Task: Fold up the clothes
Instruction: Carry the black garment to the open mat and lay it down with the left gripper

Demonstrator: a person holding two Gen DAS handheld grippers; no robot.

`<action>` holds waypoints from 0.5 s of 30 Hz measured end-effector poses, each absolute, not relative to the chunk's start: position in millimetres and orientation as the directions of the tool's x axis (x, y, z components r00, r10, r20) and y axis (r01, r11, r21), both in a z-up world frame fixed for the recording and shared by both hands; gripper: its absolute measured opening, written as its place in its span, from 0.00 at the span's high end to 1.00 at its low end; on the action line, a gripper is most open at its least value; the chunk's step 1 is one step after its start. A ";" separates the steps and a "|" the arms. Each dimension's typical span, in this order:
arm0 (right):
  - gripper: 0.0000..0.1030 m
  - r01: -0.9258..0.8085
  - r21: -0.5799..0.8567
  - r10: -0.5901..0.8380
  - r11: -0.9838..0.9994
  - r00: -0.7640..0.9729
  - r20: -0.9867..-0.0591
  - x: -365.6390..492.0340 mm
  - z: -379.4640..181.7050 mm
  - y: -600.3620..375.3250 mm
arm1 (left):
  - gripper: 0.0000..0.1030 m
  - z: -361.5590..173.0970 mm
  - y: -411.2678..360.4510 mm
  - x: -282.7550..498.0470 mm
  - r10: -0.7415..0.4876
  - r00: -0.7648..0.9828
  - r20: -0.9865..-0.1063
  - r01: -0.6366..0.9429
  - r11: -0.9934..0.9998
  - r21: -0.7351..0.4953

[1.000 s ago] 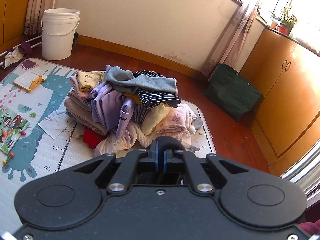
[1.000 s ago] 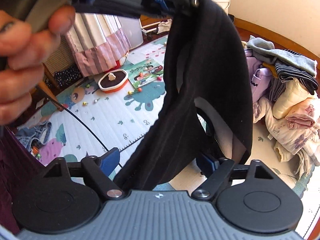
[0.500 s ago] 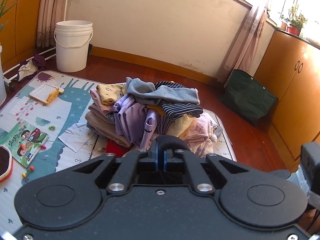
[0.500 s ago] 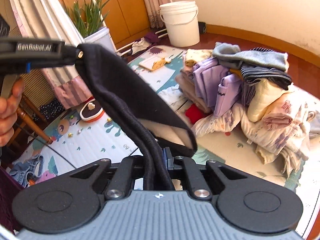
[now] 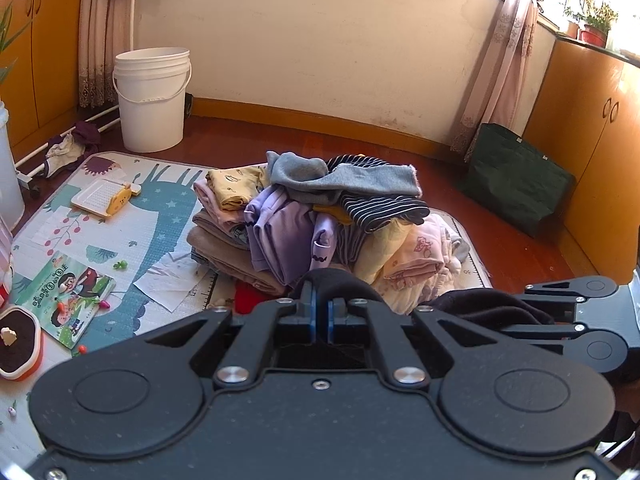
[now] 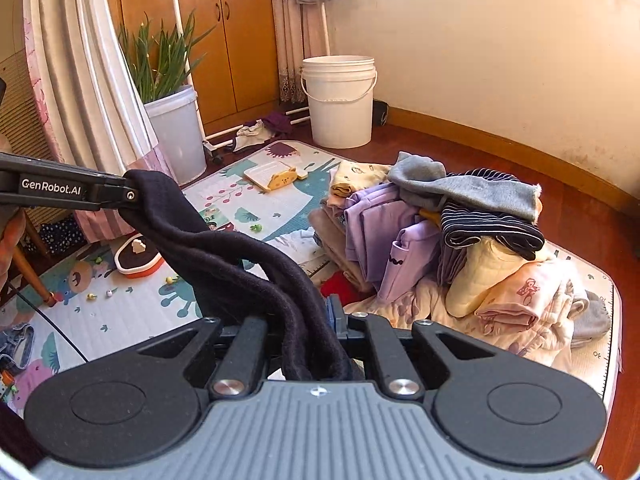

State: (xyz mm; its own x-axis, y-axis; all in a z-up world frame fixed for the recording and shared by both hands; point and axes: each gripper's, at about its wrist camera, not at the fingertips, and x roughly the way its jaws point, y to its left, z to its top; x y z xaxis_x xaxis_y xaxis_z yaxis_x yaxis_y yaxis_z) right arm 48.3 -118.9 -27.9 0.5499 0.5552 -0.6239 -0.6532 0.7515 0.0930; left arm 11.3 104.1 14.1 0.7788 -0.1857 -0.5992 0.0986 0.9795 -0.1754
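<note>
Sunlight falls on a cream wall and a red-brown wooden floor, where a printed play mat [image 5: 120,216] with a teal animal drawing lies flat. At the left of the mat there is a picture book [image 5: 66,298], and behind it a white plastic bucket [image 5: 151,98] stands on the floor.

From the right wrist camera, the left gripper [image 6: 132,196] reaches in from the left edge, held almost level, and a part of the person's hand [image 6: 10,236] shows under it. Its two fingers are pressed together on one end of a black garment [image 6: 224,252]. The soft, thick knit cloth sags from there in heavy folds down to the right gripper [image 6: 326,314], whose blue-padded fingers are also closed tight on it. So the garment hangs in the air between both tools, above the mat and just in front of the clothes pile [image 5: 320,232].

The pile sits in the middle of the mat, well apart from the bucket. It is an untidy heap: a lilac top, a grey fleece piece on top, a navy striped shirt, pale yellow quilted cloth and pink printed cotton. Further right, a dark green bag [image 5: 516,184] leans against orange wooden cabinets [image 5: 600,152].
</note>
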 end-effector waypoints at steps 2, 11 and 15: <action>0.88 -0.657 0.073 0.543 0.751 0.550 -0.634 49.4 -36.6 -110.9 | 0.97 -2.0 102.1 18.4 -0.170 0.755 -0.633 0.101 0.984 -0.145; 0.75 -0.680 0.082 0.377 0.728 0.298 -0.877 46.2 -129.8 -86.4 | 0.68 -109.8 98.5 15.1 -0.134 0.427 -0.894 0.161 0.984 -0.070; 0.41 -0.687 0.095 0.375 0.721 0.271 -0.887 37.2 -132.4 -90.0 | 0.60 -121.4 109.2 2.1 -0.134 0.379 -0.916 0.154 0.985 -0.080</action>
State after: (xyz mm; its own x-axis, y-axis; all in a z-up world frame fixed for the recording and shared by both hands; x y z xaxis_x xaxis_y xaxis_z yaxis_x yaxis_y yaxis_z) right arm 37.2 -90.0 -132.4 0.2711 0.3746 -0.8867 -0.6865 0.7209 0.0947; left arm 2.1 109.2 -121.4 0.3790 -0.1337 -0.9157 0.1543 0.9848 -0.0800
